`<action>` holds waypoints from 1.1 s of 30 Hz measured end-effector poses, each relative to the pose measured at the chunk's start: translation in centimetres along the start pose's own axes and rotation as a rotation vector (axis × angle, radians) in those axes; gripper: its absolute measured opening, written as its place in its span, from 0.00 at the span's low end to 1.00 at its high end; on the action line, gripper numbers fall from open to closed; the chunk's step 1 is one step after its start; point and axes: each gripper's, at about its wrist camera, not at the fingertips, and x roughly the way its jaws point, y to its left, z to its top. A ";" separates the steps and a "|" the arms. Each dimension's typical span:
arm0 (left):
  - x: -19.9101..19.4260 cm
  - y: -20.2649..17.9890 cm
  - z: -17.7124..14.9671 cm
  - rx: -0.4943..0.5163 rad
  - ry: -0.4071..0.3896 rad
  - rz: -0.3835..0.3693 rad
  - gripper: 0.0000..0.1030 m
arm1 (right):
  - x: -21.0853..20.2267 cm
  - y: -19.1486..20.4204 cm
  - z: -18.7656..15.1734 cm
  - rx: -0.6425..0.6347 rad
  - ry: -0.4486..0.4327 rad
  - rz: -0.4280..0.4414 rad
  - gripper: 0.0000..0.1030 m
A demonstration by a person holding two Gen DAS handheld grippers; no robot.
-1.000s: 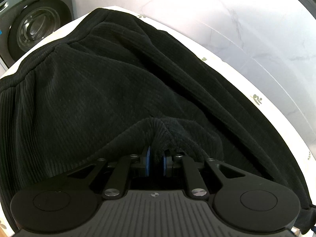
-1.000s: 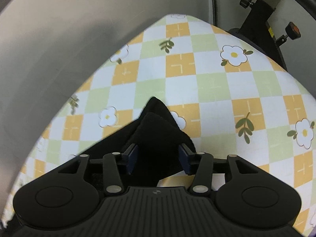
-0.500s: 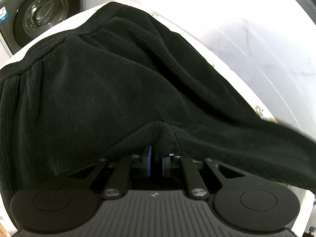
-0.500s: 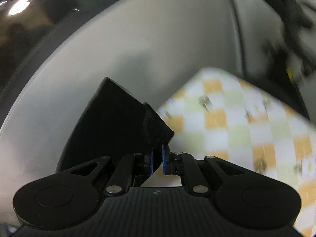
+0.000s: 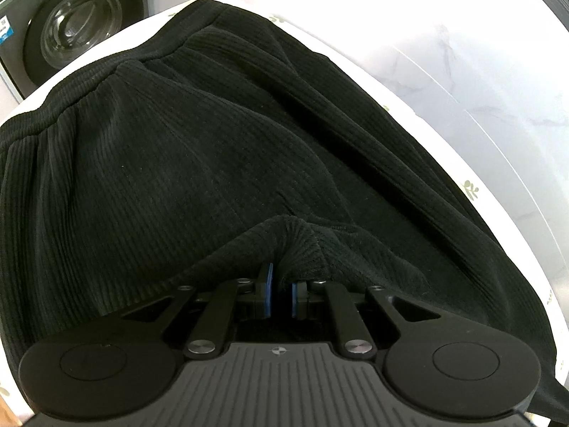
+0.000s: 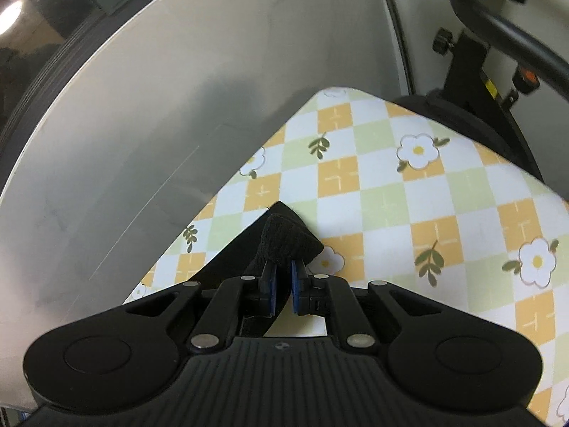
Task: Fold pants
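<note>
**Both hand-held grippers clamped on black pants**

Left hand-held gripper [image 5: 281, 286]: blue pads nearly together, clenched on a bunched ridge of the pants [image 5: 185, 163]. Fabric rises into a small peak right at the fingertips. Beyond it the black ribbed pants spread over most of the bench [image 5: 473, 192], gathered waistband [image 5: 89, 85] at the far left, a long fold running from the far middle down to the near right. Bench cover shows only as a pale strip along the right edge, with small leaf prints. Far left, off the bench: a front-loading washing machine [image 5: 71, 32]. Pale marbled floor to the right.

Right hand-held gripper [image 6: 282, 277]: pads closed tight on a black corner of the pants [image 6: 288, 242], held up off the cover, with a strip of cloth trailing down to the near left under the gripper. Around it, the checked bench cover [image 6: 409, 206] in orange, green and white with flowers and leaves. Grey floor to the left. Far right: a black metal frame with knobs [image 6: 473, 46].
</note>
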 end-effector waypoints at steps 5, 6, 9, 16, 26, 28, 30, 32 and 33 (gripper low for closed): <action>-0.7 0.6 0.5 -0.028 0.005 -0.005 0.10 | -2.5 3.0 1.0 -0.009 -0.067 0.160 0.08; -0.9 0.8 0.6 -0.035 0.002 -0.008 0.10 | -4.3 4.1 1.3 -0.027 -0.118 0.236 0.08; -1.1 1.0 0.7 -0.039 0.001 -0.018 0.10 | -8.3 5.4 1.8 -0.116 -0.251 0.323 0.08; 0.2 1.6 -0.9 -0.039 0.087 -0.002 0.10 | -0.4 -2.2 -0.2 0.006 -0.007 0.016 0.08; -0.3 1.5 -0.5 -0.044 0.077 0.004 0.10 | 1.8 -4.8 -1.0 0.060 0.053 -0.054 0.08; -0.4 1.5 0.1 -0.072 0.072 -0.006 0.10 | 2.2 -3.1 -0.5 0.028 0.044 -0.068 0.08; -0.5 1.6 0.9 -0.104 0.071 -0.016 0.10 | 2.4 -0.1 0.5 -0.015 0.025 -0.063 0.08; -0.8 1.8 1.6 -0.142 0.065 -0.025 0.09 | 1.8 4.3 2.2 -0.084 -0.018 -0.010 0.08; -1.0 1.9 1.8 -0.159 0.062 -0.028 0.09 | 0.9 7.1 3.1 -0.127 -0.048 0.039 0.08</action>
